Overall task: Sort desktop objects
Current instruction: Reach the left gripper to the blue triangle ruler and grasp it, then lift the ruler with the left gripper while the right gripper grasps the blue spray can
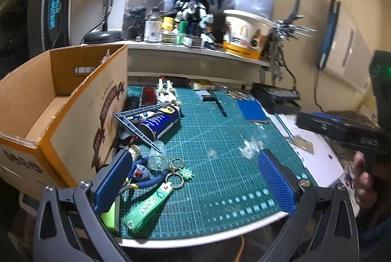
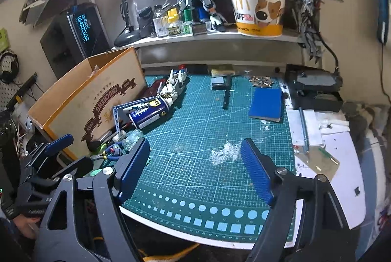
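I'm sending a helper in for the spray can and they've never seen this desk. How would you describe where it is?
Find the green cutting mat and the open cardboard box at its left edge. The spray can lies on its side on the mat right beside that box, behind a pile of keychains and pliers. It is the only blue cylinder there, with a yellow label at its far end and a grey plastic frame leaning across it.

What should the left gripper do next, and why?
Probably ease the left gripper down and left over the green keychain. It is open and empty, the keychain lies loose on the mat just ahead of it, and the open cardboard box stands beside it.
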`<state>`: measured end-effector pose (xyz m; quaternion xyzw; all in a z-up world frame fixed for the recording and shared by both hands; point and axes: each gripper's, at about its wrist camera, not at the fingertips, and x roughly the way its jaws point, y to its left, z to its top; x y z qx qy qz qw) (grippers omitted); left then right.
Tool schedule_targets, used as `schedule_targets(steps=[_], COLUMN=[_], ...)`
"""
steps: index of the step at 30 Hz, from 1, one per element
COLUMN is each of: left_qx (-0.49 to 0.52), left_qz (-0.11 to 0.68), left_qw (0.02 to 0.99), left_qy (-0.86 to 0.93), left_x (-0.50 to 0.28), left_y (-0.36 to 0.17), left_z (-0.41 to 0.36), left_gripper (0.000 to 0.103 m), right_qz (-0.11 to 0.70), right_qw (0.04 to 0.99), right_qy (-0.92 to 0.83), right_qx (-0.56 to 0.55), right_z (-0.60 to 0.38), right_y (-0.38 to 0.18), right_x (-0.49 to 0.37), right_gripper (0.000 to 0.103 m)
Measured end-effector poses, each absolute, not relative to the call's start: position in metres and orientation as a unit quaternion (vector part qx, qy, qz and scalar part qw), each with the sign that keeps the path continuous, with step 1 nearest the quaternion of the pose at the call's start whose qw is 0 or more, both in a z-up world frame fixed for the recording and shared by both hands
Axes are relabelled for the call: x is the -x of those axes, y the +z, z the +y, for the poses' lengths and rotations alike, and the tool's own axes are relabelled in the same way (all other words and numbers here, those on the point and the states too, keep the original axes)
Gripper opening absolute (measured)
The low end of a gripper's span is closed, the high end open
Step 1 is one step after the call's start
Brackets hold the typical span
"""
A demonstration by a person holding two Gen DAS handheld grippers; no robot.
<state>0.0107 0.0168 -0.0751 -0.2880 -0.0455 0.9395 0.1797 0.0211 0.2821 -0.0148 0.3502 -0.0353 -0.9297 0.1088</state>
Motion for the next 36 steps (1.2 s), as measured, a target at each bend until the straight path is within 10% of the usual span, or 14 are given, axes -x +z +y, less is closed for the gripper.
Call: schedule_targets(steps=[23,33,36], left_qx=[0.351,0.359,0.363], left_qz=[-0.199,-0.184,-0.178], left_qw=[0.035,0.005,0.016], left_qy=[0.914,0.915,0.914], left_x=[0.094,0.115,0.118], left_y=[-0.132,-0.132,-0.133], left_z=[0.006,0.003,0.004], left_gripper=[0.096,0.013,0.010], right_qz=[-0.014,-0.038,-0.036], right_qw=[0.196,0.199,0.198], right_qy=[-0.917,-0.905,-0.904], right_qx=[-0.349,-0.374,-0.376], right_z=[0.297,0.309,0.306], right_y=[-0.050,-0.077,-0.080], right_x=[0.051,0.077,0.080], right_gripper=[0.087,0.087,0.087])
